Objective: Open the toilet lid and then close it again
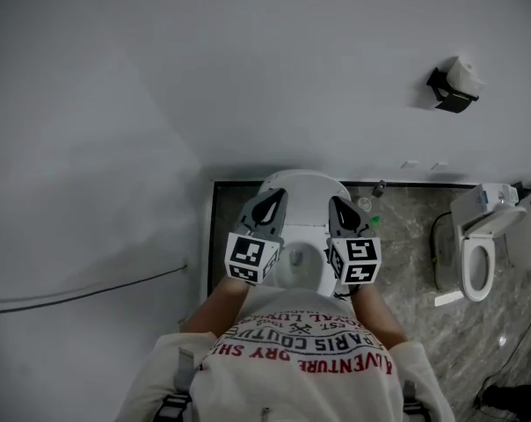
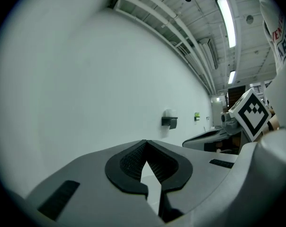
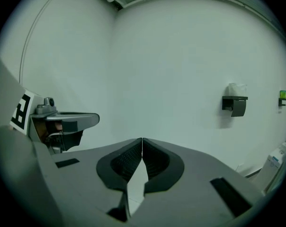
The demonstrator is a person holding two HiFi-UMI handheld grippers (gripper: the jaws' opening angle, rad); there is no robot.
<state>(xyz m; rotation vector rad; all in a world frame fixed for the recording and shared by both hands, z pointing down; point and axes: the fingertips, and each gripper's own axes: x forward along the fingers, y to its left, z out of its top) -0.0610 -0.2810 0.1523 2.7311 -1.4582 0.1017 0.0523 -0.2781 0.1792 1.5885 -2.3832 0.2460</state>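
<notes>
White toilet (image 1: 302, 186) on a grey, pale-veined stone floor (image 1: 406, 236) — off-white wall (image 1: 248, 77) behind.
The left gripper (image 1: 275, 197) and right gripper (image 1: 337, 204) are mid-grey with black, fine-ribbed pads (image 2: 131, 162); each marker cube (image 1: 251, 258) shows black-and-white squares. The shirt (image 1: 309, 372) is white with red lettering. The paper holder (image 1: 447, 94) is black, and its roll (image 1: 463, 70) seems white.

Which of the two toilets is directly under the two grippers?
The middle toilet: the left gripper and right gripper hang over its bowl. The other toilet stands apart at the far right.
</notes>
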